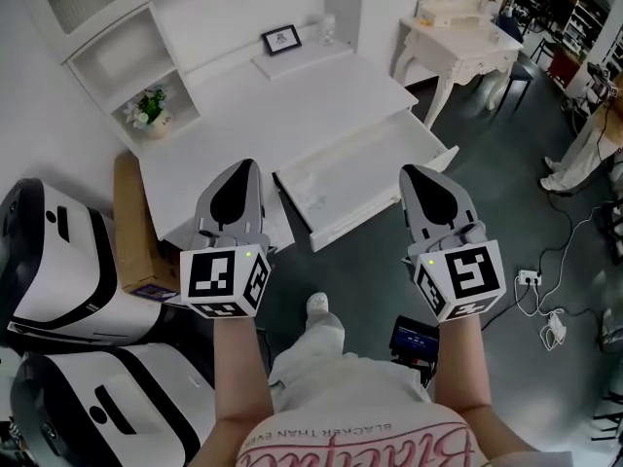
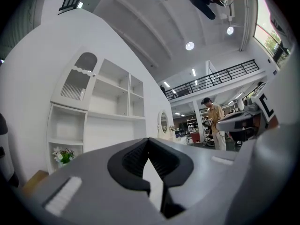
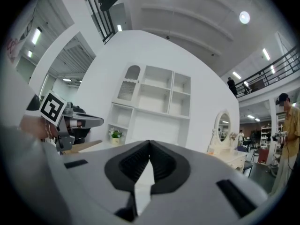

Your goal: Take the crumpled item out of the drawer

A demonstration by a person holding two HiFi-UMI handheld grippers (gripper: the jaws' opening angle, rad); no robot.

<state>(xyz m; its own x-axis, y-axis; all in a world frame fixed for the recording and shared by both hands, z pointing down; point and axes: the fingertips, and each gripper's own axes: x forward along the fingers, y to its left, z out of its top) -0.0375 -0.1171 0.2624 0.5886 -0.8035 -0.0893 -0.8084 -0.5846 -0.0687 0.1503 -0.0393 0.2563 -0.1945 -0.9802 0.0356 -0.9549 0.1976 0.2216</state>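
Observation:
The white desk (image 1: 292, 105) has its wide shallow drawer (image 1: 362, 178) pulled open toward me. The drawer's inside looks white, and I cannot make out a crumpled item in it from the head view. My left gripper (image 1: 245, 164) hovers over the desk's front edge, just left of the drawer. It is shut, with its tips meeting and nothing between them (image 2: 149, 139). My right gripper (image 1: 411, 171) hangs over the drawer's right end and is likewise shut and empty (image 3: 150, 142). Both gripper views point level at the white shelf unit (image 3: 154, 102), so the drawer is hidden there.
A picture frame (image 1: 281, 39) and a potted plant (image 1: 148, 108) sit at the back of the desk. Left of the desk are a cardboard box (image 1: 136, 232) and white machines (image 1: 58, 270). A white dressing table (image 1: 458, 42) stands to the right. Cables and a power strip (image 1: 531, 278) lie on the floor.

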